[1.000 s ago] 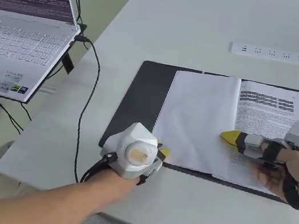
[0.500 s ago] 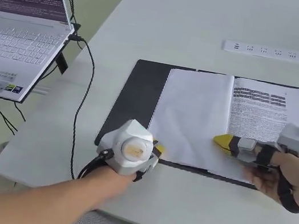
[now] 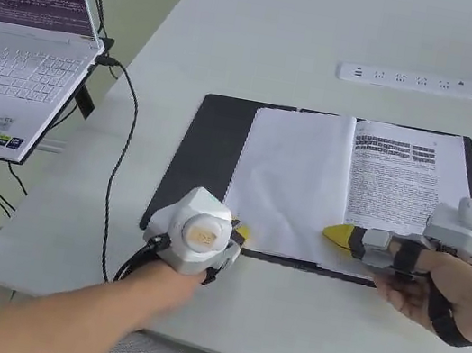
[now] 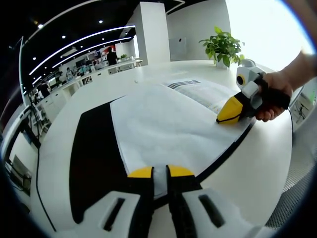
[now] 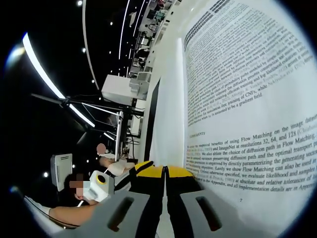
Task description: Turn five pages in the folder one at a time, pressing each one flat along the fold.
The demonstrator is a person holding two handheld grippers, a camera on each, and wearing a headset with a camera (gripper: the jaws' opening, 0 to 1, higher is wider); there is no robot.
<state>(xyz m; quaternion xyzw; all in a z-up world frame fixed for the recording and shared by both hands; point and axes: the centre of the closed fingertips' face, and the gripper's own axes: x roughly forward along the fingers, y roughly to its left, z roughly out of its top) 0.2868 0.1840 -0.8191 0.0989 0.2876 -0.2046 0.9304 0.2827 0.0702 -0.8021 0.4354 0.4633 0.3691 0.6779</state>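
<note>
Fingers of left gripper (image 3: 242, 231) sat mostly hidden behind its body in head view, yellow tip at blank page (image 3: 294, 182) corner; right gripper (image 3: 338, 234) lay along the fold of open folder (image 3: 208, 153) on desk (image 3: 335, 29) | left gripper view: fingers a narrow slit apart, pinch on page unclear | right gripper view: fingers pressed together on printed page (image 5: 237, 99), text cut off at edges

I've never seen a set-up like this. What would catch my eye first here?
A black folder lies open on the white table, a blank page left, a printed page right. Two hand-held grippers with yellow fingers meet it: the right gripper touches the printed page by the fold, the left gripper sits at the blank page's near edge. An open laptop stands far left.
</note>
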